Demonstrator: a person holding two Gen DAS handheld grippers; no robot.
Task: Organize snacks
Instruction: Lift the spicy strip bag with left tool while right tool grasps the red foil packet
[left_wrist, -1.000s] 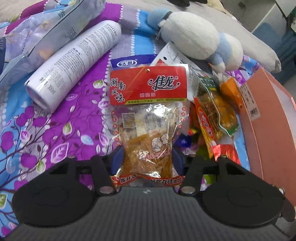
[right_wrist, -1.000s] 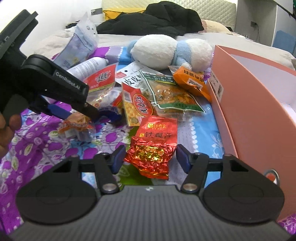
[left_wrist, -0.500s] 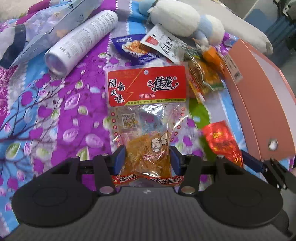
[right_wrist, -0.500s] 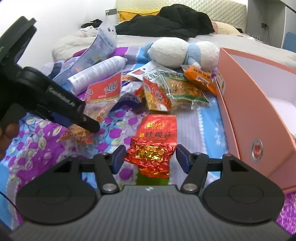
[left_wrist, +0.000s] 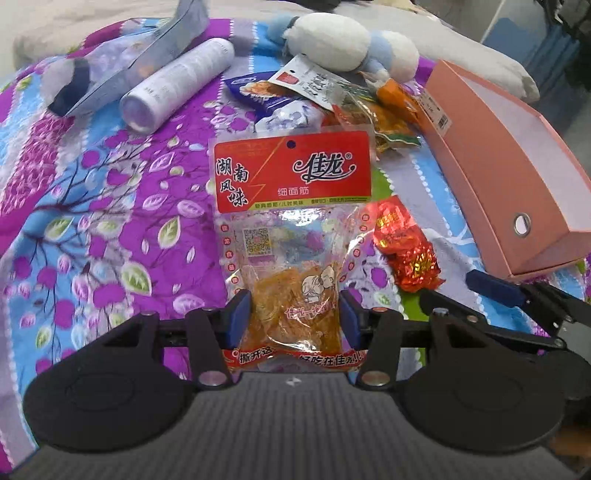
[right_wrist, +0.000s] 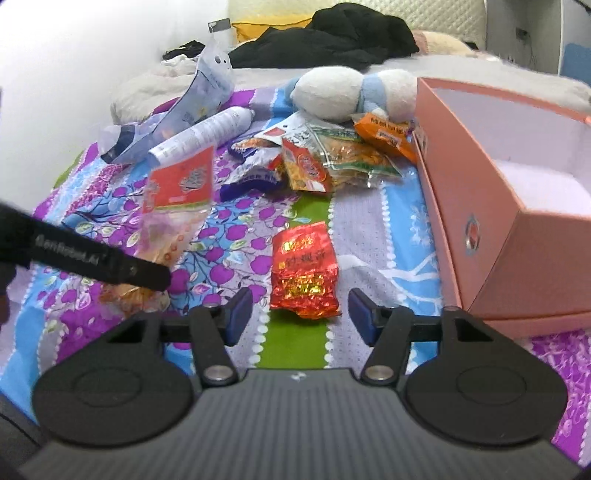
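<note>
Here, red-topped clear snack packet (left_wrist: 291, 240) pinched at its lower end by the left gripper (left_wrist: 294, 319), raised above the purple floral bedspread (left_wrist: 110, 206).

Just beside, crinkled red foil tea packet (right_wrist: 303, 267) lying flat ahead of the right gripper (right_wrist: 299, 314), fingers spread wide, gripping nothing. Further right, open pink cardboard box (right_wrist: 491, 206); behind, remaining snack pile (right_wrist: 332, 158), white spray can (left_wrist: 177, 83), plush toy (left_wrist: 347, 46).

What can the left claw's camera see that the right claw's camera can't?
Only the left camera shows the QR code on the clear snack bag that the left claw is shut on. Only the right camera shows the black clothes and the inside of the pink box. Both show the red foil packet, the white bottle and the plush toy.
</note>
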